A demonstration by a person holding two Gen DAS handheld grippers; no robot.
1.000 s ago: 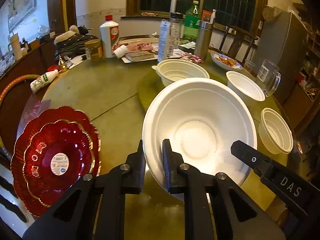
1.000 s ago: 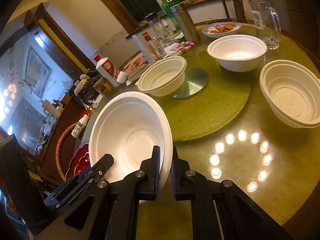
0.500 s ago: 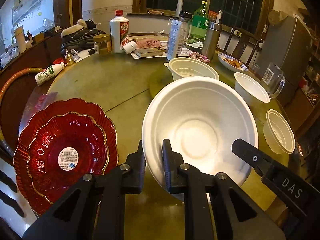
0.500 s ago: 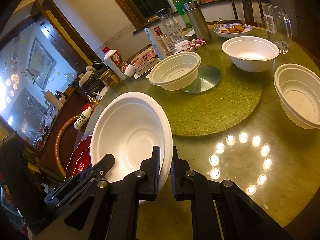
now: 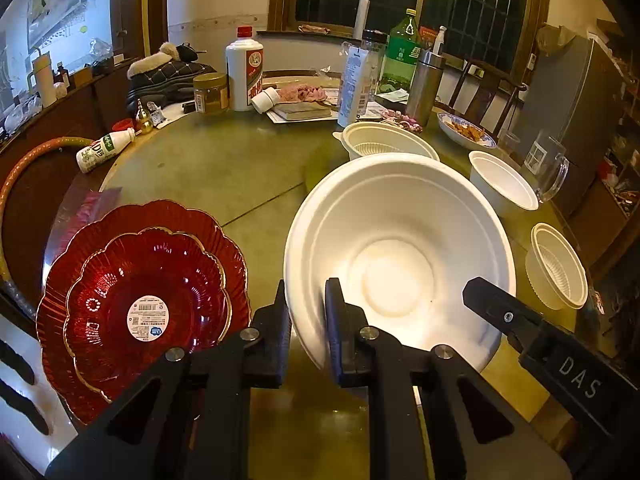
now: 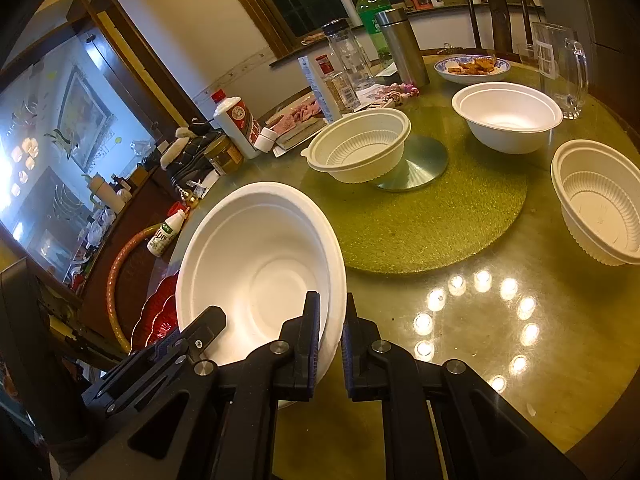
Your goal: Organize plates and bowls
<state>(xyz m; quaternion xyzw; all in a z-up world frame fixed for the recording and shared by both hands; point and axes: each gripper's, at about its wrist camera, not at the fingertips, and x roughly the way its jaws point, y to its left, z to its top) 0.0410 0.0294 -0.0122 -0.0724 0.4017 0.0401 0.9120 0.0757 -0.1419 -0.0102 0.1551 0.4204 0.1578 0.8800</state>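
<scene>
Both grippers are pinching the rim of the big white bowl between closed jaws: the left gripper on its near left edge, the right gripper on its near right edge. The bowl is tilting up toward the cameras above the near part of the table, just right of the red plates.

To carry it well, both hands should be moving together at the same height, since the thin rim looks likely to flex or slip if one side is pulling ahead. It probably belongs stacked with the other white bowls, so it needs levelling before it is lowered.

Farther off, a ribbed bowl is sitting on the green mat, a smooth bowl beyond it, and another ribbed bowl to the right. Bottles, a glass jug and a dish of food are crowding the far side.
</scene>
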